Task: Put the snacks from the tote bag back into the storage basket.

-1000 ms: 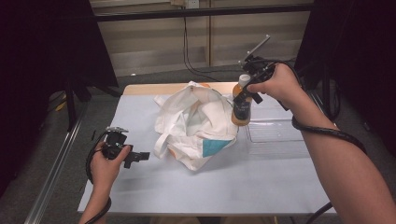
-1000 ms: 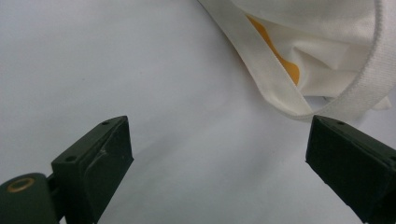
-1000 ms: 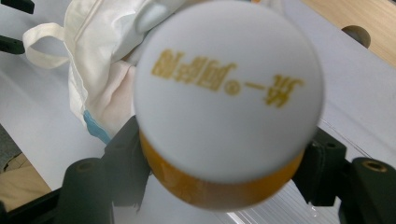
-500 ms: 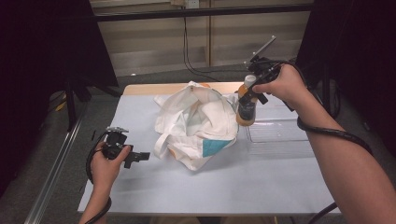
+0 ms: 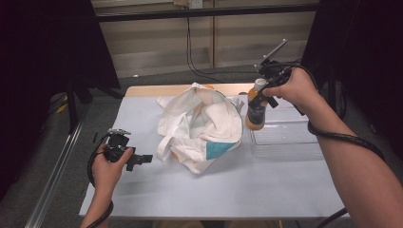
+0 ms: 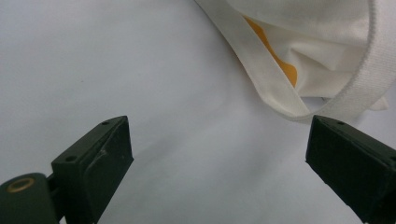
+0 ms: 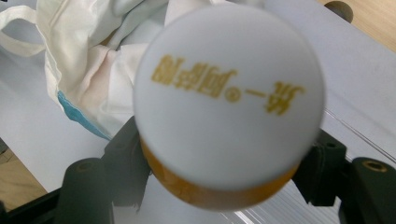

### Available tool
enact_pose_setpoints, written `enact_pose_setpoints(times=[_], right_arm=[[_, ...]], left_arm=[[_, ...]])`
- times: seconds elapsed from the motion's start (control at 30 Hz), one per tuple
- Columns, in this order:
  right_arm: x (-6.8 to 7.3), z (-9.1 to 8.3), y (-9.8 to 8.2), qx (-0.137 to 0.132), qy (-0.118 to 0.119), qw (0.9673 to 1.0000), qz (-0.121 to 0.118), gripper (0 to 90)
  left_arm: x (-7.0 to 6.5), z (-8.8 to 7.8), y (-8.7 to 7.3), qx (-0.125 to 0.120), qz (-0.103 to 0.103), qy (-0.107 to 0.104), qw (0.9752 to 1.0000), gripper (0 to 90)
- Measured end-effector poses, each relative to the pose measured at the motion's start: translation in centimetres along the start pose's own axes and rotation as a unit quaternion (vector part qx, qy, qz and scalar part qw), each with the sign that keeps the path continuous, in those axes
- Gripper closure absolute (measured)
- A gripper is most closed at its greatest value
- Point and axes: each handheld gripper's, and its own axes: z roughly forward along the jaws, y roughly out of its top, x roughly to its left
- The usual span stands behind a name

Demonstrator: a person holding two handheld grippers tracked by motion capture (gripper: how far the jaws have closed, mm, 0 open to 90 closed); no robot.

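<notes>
Orange round-capped bottle (image 5: 255,111) clamped, right gripper (image 5: 260,100).

The tabletop (image 5: 142,190) is covered with a pale sheet, and bare wood shows along its far edge. Behind it stands a beige panelled wall (image 5: 157,42), where a black cable (image 5: 190,52) hangs down. A dark horizontal bar (image 5: 204,12) crosses above. Black curtains (image 5: 43,71) hang at both sides. The floor (image 5: 90,114) is grey, with a metal rail (image 5: 52,180) at the left.

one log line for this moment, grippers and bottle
right gripper: shut on bottle, upright over clear tray's left edge | left gripper: open, holds nothing, beside white bag
</notes>
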Motion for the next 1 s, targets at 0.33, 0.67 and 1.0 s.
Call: enact_pose_setpoints(times=[0.33, 0.67, 1.0], right_arm=[[-0.5, 0.1, -0.6, -0.002, -0.001, 1.0, 0.004, 30.6], [-1.1, 0.1, -1.3, 0.003, -0.006, 1.0, 0.007, 30.6], [-1.7, 0.3, -2.0, 0.005, -0.011, 0.9999, 0.011, 30.6]], left_arm=[[-0.1, 0.0, 0.0, -0.004, -0.004, 0.001, 1.0, 7.0], [0.0, 0.0, -0.1, 0.0, -0.003, 0.0, 1.0, 7.0], [0.0, 0.0, -0.1, 0.0, -0.004, 0.0, 1.0, 7.0]])
